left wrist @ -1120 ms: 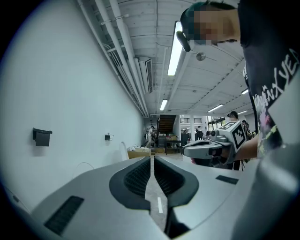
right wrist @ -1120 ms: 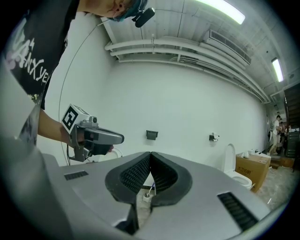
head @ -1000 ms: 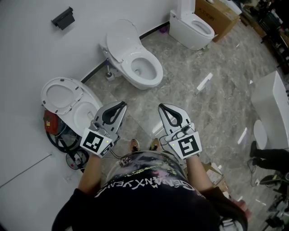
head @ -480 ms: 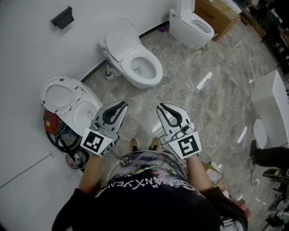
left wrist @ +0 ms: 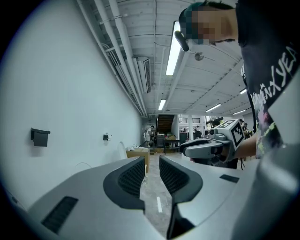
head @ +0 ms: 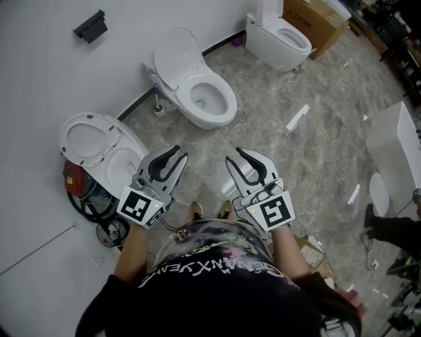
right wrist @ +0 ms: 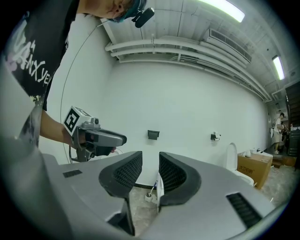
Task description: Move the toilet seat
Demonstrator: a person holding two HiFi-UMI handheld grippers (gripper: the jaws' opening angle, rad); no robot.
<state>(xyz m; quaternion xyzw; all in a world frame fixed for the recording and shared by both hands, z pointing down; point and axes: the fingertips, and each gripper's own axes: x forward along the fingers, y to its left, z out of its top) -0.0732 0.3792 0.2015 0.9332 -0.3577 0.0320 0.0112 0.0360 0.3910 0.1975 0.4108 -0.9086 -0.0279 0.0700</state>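
Note:
Three white toilets stand along the wall in the head view. The nearest toilet [head: 122, 164] at the left has its ring seat [head: 85, 140] raised. The middle toilet [head: 209, 100] has its lid [head: 177, 56] up, and a third toilet [head: 279, 41] stands at the far right. My left gripper [head: 179, 154] and right gripper [head: 233, 155] hover side by side above the floor, apart from every toilet. Both pairs of jaws are opening with a narrow gap and nothing between them, as the left gripper view [left wrist: 152, 161] and the right gripper view [right wrist: 150, 161] show.
A toilet brush [head: 158, 105] stands by the middle toilet. A red item and black cables [head: 82, 187] lie left of the nearest toilet. A cardboard box [head: 319, 16] sits far right, a black holder [head: 92, 26] hangs on the wall, and a white fixture [head: 395, 155] stands at the right.
Both grippers' jaws have parted a little from shut. The hands have stayed almost in place.

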